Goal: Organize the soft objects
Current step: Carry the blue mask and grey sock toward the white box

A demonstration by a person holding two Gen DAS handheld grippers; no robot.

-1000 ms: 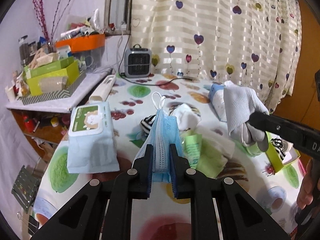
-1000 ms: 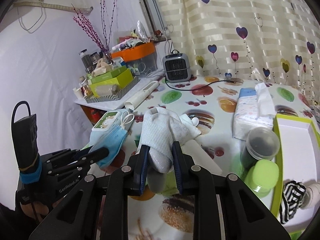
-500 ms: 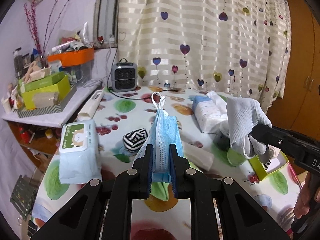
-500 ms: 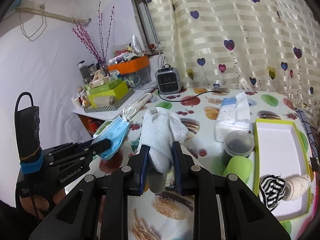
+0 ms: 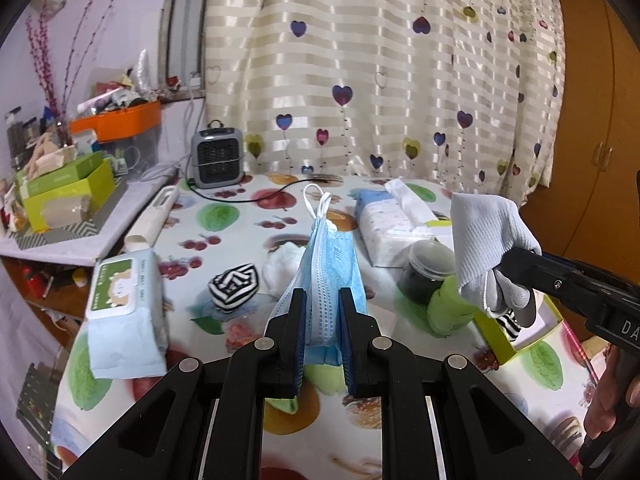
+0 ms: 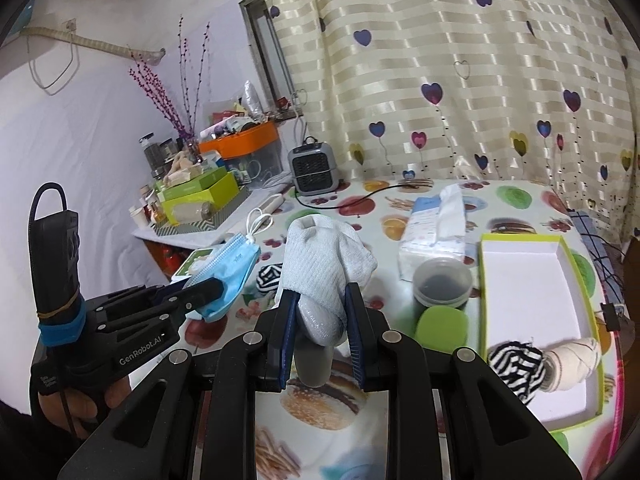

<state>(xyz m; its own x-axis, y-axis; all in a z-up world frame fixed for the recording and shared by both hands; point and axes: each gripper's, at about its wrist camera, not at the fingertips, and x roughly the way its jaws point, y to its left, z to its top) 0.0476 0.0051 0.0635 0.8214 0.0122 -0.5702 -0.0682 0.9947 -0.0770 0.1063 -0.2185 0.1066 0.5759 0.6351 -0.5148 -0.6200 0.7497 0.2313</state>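
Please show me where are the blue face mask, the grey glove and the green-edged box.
blue face mask (image 5: 334,264): left wrist view, on its pleated body.
grey glove (image 6: 320,268): right wrist view, on its knit back.
green-edged box (image 6: 528,280): right wrist view, on its bare white floor.

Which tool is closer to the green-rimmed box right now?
Right. The right tool, shut on the white glove, is up just left of the green-rimmed box. The left tool, shut on the blue mask, is farther left, beyond it.
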